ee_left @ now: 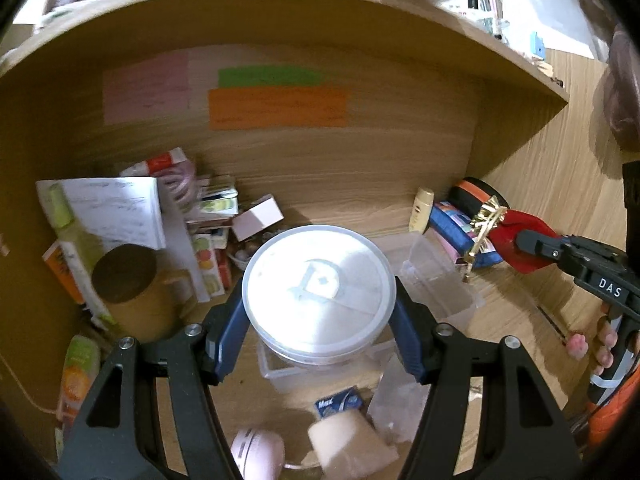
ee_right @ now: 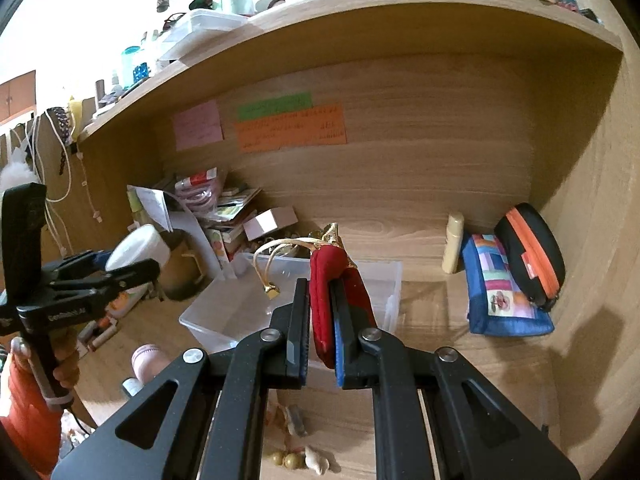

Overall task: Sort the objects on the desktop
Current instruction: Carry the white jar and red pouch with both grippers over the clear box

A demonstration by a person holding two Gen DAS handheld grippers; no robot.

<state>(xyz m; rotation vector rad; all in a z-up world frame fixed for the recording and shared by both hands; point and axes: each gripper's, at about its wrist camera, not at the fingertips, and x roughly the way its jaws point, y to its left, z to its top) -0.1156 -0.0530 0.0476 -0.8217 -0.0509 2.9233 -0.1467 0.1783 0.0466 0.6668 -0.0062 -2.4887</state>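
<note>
Gripping a round white lidded tub (ee_left: pixel 318 294) by its sides, the left gripper (ee_left: pixel 319 320) held it above a clear plastic bin (ee_right: pixel 288 304); the right gripper (ee_right: pixel 322 320) was clamped tight on a red pouch (ee_right: pixel 336 300) over the same bin.

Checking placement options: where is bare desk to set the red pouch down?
Bare wood lies between the clear bin and the patchwork pouch, along the back wall. The left corner is crowded with papers and boxes; small clutter sits near the front.

Warm dim light under shelf (ee_right: pixel 360 12), blown-out white above; left view motion-blurred, heavy fisheye bend + dark corners, shadow at right wall.
</note>
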